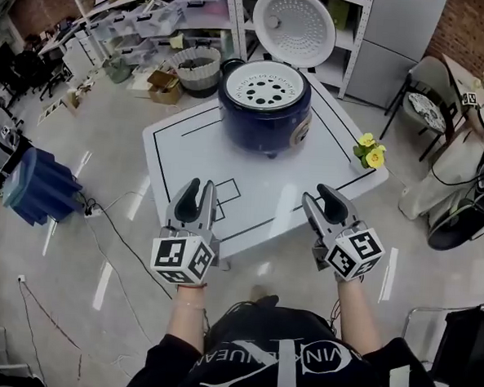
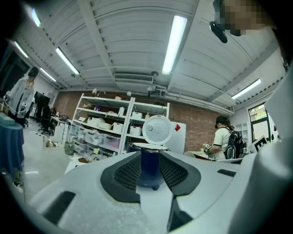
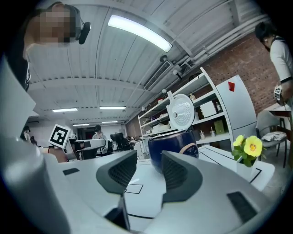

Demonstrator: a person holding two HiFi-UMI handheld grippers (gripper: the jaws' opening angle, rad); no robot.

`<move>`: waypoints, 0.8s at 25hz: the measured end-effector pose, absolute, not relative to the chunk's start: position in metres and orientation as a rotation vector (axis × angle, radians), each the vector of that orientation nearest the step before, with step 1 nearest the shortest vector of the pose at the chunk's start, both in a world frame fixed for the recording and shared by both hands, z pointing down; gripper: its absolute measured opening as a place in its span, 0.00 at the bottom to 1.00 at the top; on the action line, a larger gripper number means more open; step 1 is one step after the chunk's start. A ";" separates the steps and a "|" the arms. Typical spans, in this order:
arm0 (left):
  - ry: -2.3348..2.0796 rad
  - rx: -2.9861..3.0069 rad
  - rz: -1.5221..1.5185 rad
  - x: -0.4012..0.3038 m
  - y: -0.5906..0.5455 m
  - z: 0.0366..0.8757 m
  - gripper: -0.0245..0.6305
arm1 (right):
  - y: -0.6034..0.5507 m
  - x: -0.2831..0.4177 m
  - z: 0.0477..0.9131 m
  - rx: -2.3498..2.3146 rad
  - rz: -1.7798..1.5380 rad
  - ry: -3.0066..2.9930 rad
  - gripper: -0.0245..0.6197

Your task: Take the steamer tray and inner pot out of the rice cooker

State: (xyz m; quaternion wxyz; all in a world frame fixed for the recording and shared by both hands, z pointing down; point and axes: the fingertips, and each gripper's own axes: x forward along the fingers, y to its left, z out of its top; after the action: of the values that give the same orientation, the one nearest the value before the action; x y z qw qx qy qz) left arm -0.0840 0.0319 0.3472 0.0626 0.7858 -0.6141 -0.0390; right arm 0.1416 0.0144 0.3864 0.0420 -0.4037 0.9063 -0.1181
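Left gripper (image 1: 200, 191) and right gripper (image 1: 320, 200) hover at the table's (image 1: 179, 148) near edge, jaws apart, empty. Steamer tray (image 1: 265, 85) sits in the rice cooker (image 1: 263, 116), far edge.

- We cannot see the inner pot: the steamer tray (image 1: 266, 85) caps the mouth of the rice cooker (image 1: 263, 120).
- In the left gripper view, the left gripper (image 2: 150, 160) hides all but a narrow blue strip of the rice cooker.
- The badge (image 1: 301, 131) on the rice cooker's right flank is too small for us to read.
- Far right in the right gripper view, a bystander (image 3: 280, 55) is cut off by the edge.
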 end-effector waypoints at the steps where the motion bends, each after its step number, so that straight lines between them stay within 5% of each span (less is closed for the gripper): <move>1: -1.848 2.388 -0.117 -0.084 0.025 0.347 0.18 | 0.010 0.137 0.386 -1.235 -0.354 2.771 0.27; 20: -1.769 2.387 -0.103 -0.071 -0.058 0.359 0.18 | -0.067 0.138 0.371 -1.276 -0.332 2.726 0.27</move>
State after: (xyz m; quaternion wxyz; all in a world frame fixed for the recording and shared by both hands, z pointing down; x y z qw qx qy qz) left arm -0.0706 -0.0576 0.3594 0.0841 0.8001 -0.5929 -0.0346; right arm 0.1384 -0.0672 0.3711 0.0565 -0.4207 0.8988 -0.1095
